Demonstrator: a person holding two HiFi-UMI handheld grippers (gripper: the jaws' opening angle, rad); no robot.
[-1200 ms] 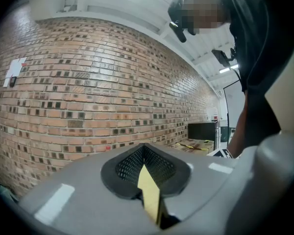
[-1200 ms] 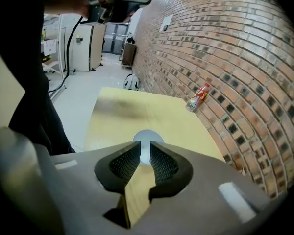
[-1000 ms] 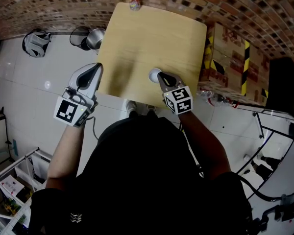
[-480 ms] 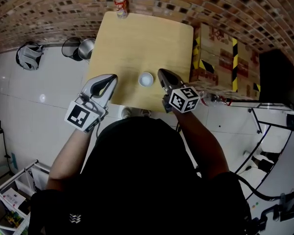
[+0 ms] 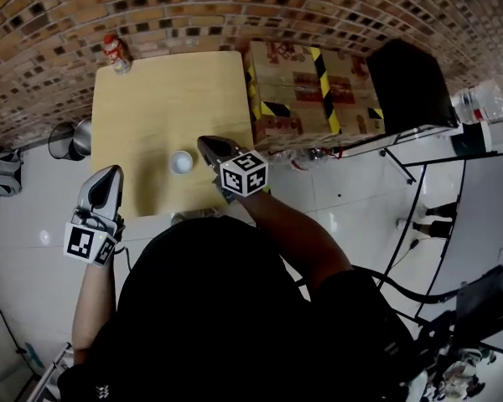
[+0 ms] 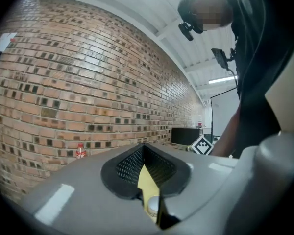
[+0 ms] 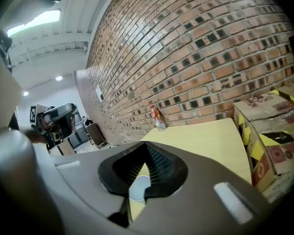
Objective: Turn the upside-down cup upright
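Right claw (image 5: 206, 144): jaws together, nothing held. Cup (image 5: 181, 162) is seen just left of its tips, untouched, axis vertical, near the table's (image 5: 168, 90) near edge. Which end is up cannot be told. Left claw (image 5: 111, 172), also closed and empty, is held farther from the cup, so the right is judged better placed. Beyond the cup: bottle (image 5: 113, 52), brick wall (image 5: 235, 7); tiled floor (image 5: 33, 199) around.

- The head view looks steeply down from above the person's shoulders onto the tabletop (image 5: 163, 99) and the brick wall (image 5: 235, 15) beyond it.
- The left hand-held gripper (image 5: 111, 177) view sits low by the tabletop's near left corner, facing level toward that wall.
- The right hand-held gripper (image 5: 204, 143) view rides close over the tabletop, tilted slightly down.
- All three share the bottle (image 5: 114, 53) by the wall.
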